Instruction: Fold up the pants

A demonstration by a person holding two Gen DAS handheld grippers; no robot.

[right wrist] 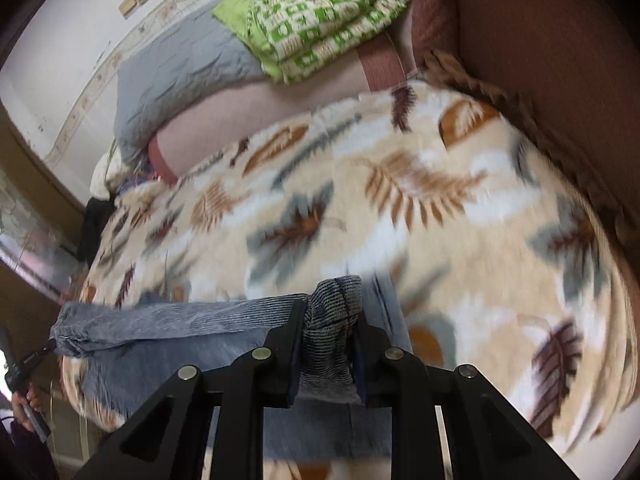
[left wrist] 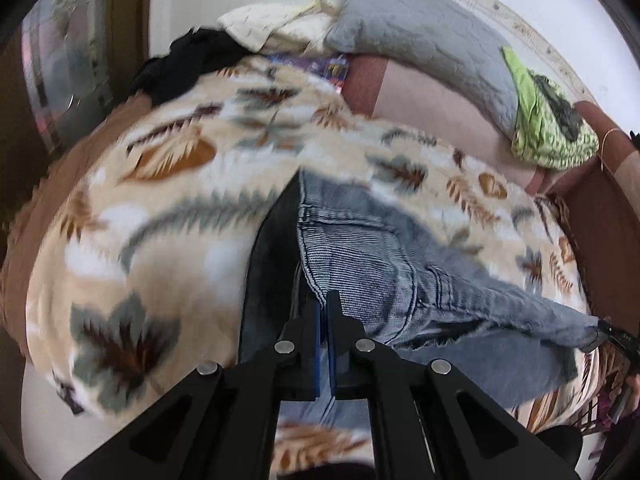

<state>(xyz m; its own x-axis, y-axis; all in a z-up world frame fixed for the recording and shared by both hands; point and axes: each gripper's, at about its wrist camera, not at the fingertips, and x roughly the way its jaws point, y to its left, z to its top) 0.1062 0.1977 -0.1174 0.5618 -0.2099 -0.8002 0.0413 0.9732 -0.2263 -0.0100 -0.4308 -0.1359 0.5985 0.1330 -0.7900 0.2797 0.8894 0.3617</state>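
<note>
Blue denim pants (left wrist: pixel 400 264) hang stretched between my two grippers above a leaf-patterned blanket (left wrist: pixel 168 208). My left gripper (left wrist: pixel 324 300) is shut on a stitched edge of the denim, its pads pressed together on a thin fold. The other gripper (left wrist: pixel 612 334) shows at the far right end of the cloth. In the right wrist view, my right gripper (right wrist: pixel 330 308) is shut on a thick bunch of the pants (right wrist: pixel 168 320), which fills the gap between its fingers. From there the denim runs left to the left gripper (right wrist: pixel 44 350), which a hand (right wrist: pixel 28 400) holds.
The blanket (right wrist: pixel 400 208) covers a bed. At its head lie a grey quilted pillow (left wrist: pixel 420 36), a green patterned cloth (left wrist: pixel 548 128) and a black garment (left wrist: pixel 192 64). A brown bed frame (right wrist: pixel 540 60) borders the right side, with a white wall (right wrist: pixel 60 40) behind.
</note>
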